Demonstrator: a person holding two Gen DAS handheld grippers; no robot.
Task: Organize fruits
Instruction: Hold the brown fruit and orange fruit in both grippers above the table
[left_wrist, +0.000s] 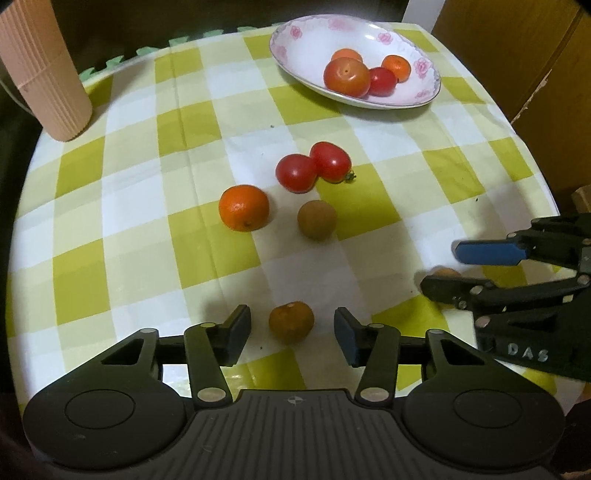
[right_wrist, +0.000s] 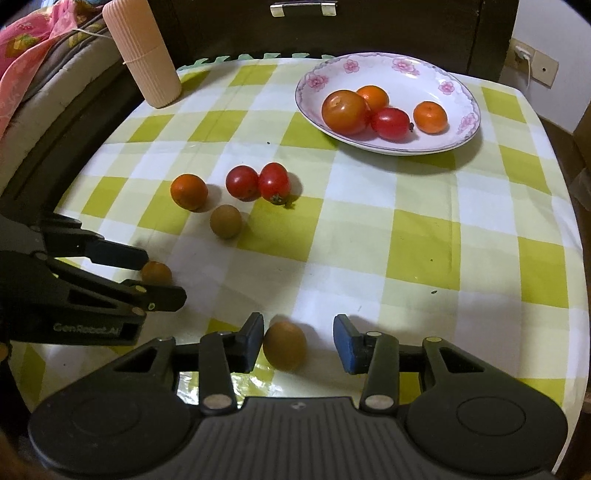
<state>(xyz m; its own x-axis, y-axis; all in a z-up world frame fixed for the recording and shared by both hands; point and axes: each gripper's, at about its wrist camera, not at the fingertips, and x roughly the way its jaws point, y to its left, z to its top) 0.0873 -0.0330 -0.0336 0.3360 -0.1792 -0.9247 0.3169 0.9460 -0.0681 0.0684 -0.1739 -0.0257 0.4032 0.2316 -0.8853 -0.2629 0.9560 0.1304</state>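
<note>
Right gripper spread wide around a brown fruit on the checked worktop, its left pad touching the fruit. Left gripper straddles a small orange. Flowered plate holds four fruits.

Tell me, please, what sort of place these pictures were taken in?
Most likely a home, perhaps a bedroom or living corner. A small table under a green-checked tablecloth holds a floral plate of fruit; folded bedding lies beside it, and a dark cabinet with a metal handle stands behind.
</note>
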